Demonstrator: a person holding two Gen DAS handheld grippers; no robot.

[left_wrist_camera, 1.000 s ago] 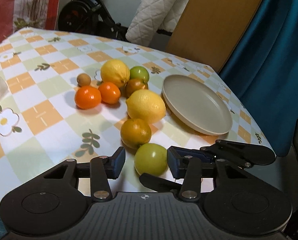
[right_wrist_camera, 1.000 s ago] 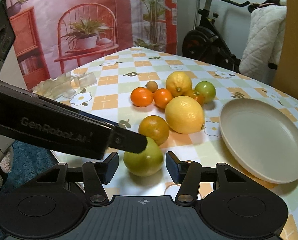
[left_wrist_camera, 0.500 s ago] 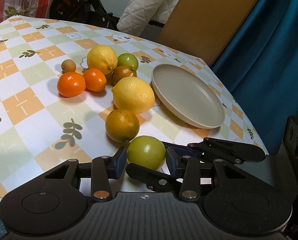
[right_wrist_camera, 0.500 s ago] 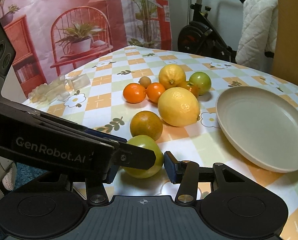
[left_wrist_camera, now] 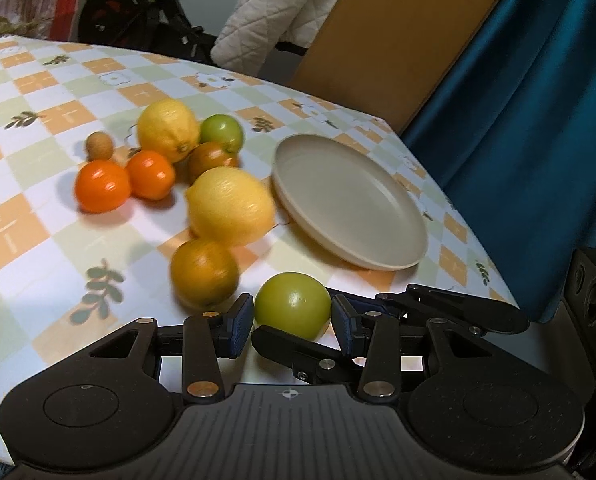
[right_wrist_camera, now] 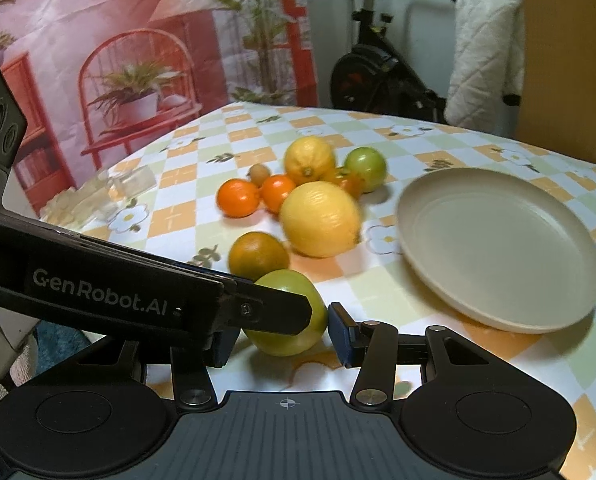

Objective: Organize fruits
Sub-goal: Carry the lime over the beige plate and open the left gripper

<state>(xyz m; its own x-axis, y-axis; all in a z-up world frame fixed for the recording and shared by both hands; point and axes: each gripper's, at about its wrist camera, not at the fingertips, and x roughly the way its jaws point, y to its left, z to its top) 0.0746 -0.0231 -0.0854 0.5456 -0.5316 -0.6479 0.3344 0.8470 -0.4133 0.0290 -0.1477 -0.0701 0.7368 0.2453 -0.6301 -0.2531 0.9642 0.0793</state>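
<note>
A green fruit (left_wrist_camera: 292, 304) lies at the near edge of the checked table. My left gripper (left_wrist_camera: 292, 326) has a pad against each side of it. My right gripper (right_wrist_camera: 281, 338) holds the same green fruit (right_wrist_camera: 285, 342) from another angle. Its right pad touches the fruit, and its left pad is hidden behind the left gripper's finger (right_wrist_camera: 273, 312). One right finger (left_wrist_camera: 298, 350) crosses under the fruit in the left wrist view. The beige plate (left_wrist_camera: 350, 200) lies empty just beyond. A dark orange (left_wrist_camera: 203, 274) and a big lemon (left_wrist_camera: 229, 204) sit to the left.
Farther back lie two tangerines (left_wrist_camera: 102, 186), a smaller lemon (left_wrist_camera: 169, 130), a second green fruit (left_wrist_camera: 221, 133), a brownish fruit (left_wrist_camera: 211, 160) and a small brown one (left_wrist_camera: 99, 145). Clear plastic pieces (right_wrist_camera: 97, 196) lie at the table's left edge. A blue curtain (left_wrist_camera: 538, 120) hangs to the right.
The left pads have closed in around the green fruit. Both grippers have moved right with it, away from the dark orange. The other fruits and the plate slid left in both views.
</note>
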